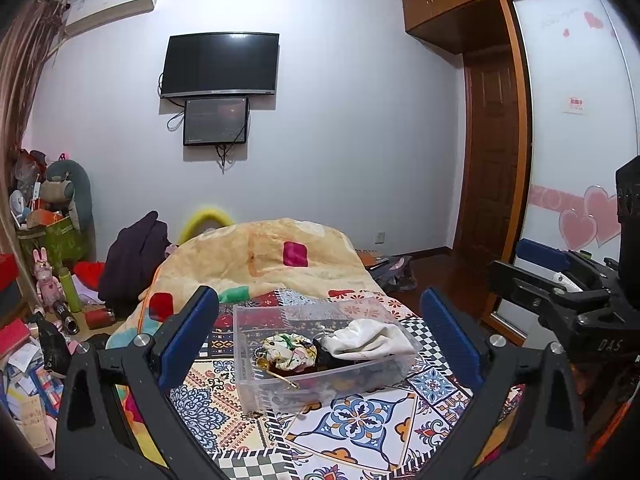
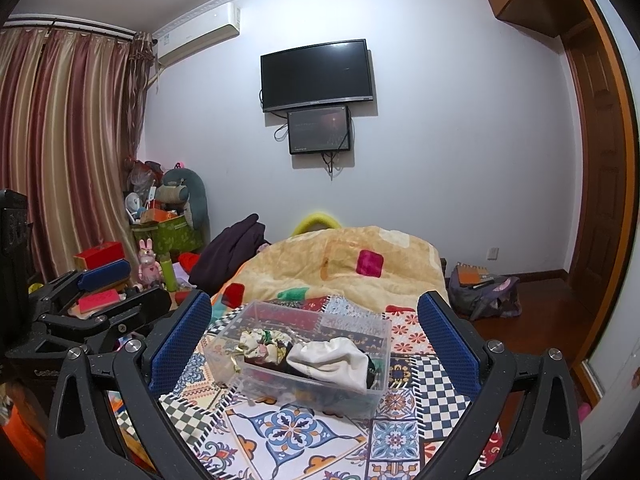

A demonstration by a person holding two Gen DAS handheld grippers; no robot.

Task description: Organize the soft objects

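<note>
A clear plastic box (image 1: 248, 364) (image 2: 380, 360) sits on the patterned bedspread. Inside lie a floral scrunchie (image 1: 286, 350) (image 2: 260, 346), a white cloth (image 1: 368, 338) (image 2: 332, 362) and dark items under them. My left gripper (image 1: 320, 340) is open and empty, its blue pads (image 1: 188, 340) on either side of the box, above and short of it. My right gripper (image 2: 316, 340) is open and empty too, framing the box the same way. The right gripper shows at the right edge of the left wrist view (image 1: 560, 280), and the left gripper at the left edge of the right wrist view (image 2: 92, 300).
A folded yellow quilt (image 1: 280, 256) (image 2: 360, 264) lies behind the box, with dark clothing (image 1: 136, 256) to its left. Cluttered toys and boxes (image 2: 168, 224) fill the far left corner. A bag (image 2: 484, 292) lies on the floor at right, near the wardrobe (image 1: 568, 140).
</note>
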